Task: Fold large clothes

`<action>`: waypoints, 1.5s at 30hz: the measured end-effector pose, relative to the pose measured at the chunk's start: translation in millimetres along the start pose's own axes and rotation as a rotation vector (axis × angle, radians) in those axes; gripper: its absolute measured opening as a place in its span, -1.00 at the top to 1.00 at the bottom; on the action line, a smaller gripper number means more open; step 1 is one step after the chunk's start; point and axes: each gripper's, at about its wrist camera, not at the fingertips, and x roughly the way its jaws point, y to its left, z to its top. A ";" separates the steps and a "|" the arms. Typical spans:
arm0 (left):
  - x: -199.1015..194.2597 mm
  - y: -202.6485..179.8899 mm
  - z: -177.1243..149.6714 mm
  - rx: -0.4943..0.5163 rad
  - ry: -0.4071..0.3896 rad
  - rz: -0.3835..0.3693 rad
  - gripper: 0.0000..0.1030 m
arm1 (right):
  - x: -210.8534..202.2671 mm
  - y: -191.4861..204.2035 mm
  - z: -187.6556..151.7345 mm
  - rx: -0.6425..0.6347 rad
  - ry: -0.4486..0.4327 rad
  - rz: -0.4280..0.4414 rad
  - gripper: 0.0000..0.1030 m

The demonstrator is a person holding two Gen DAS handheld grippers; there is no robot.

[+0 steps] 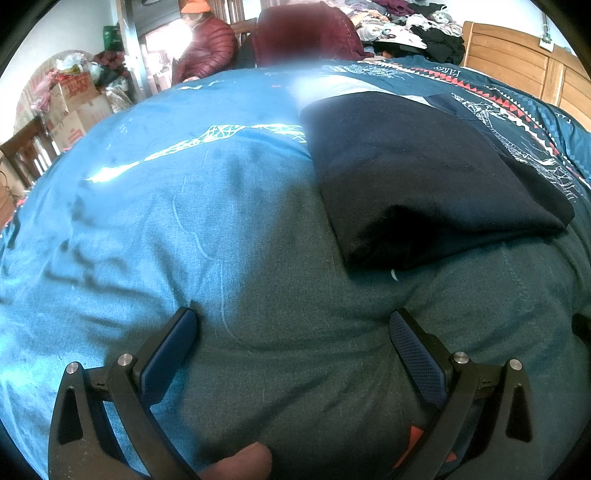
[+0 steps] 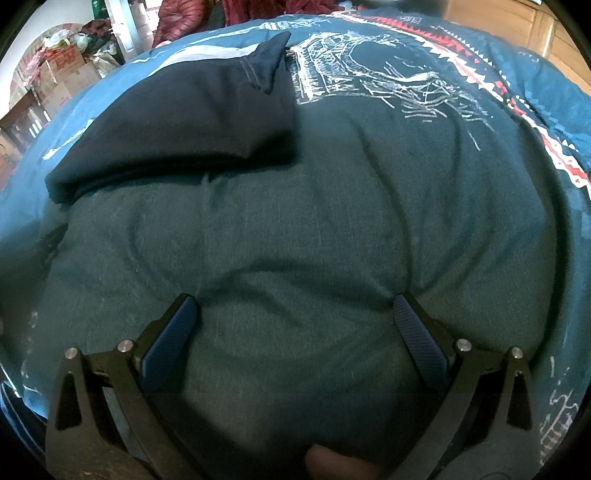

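A dark navy garment (image 1: 417, 177) lies folded into a thick rectangle on the blue patterned bedspread (image 1: 147, 206). In the right wrist view the same folded garment (image 2: 184, 125) sits up and to the left. My left gripper (image 1: 293, 321) is open, its blue-padded fingers pressed onto the bedspread, with the garment ahead and to the right. My right gripper (image 2: 295, 306) is open too, resting on the bedspread (image 2: 369, 221) with only bedding between its fingers. Neither gripper touches the garment.
A person in a red puffer jacket (image 1: 208, 44) sits beyond the bed, beside a dark red chair back (image 1: 306, 33). A heap of loose clothes (image 1: 410, 26) lies by the wooden headboard (image 1: 517, 62). Cardboard boxes (image 1: 74, 103) and a wooden chair (image 1: 26, 155) stand at left.
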 end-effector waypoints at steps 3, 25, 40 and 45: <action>-4.6 -0.3 6.3 0.016 0.017 -0.005 -1.00 | -8.2 0.4 5.9 0.007 0.007 -0.005 -1.00; -289.8 -24.8 83.0 -0.104 -0.424 -0.070 -1.00 | -256.2 79.0 70.0 -0.016 -0.353 0.014 -1.00; -315.5 -16.0 69.2 -0.124 -0.417 0.008 -1.00 | -276.7 79.7 61.9 -0.025 -0.372 -0.022 -1.00; -316.1 -13.8 69.4 -0.102 -0.412 -0.008 -1.00 | -282.2 73.7 58.2 -0.012 -0.379 -0.035 -1.00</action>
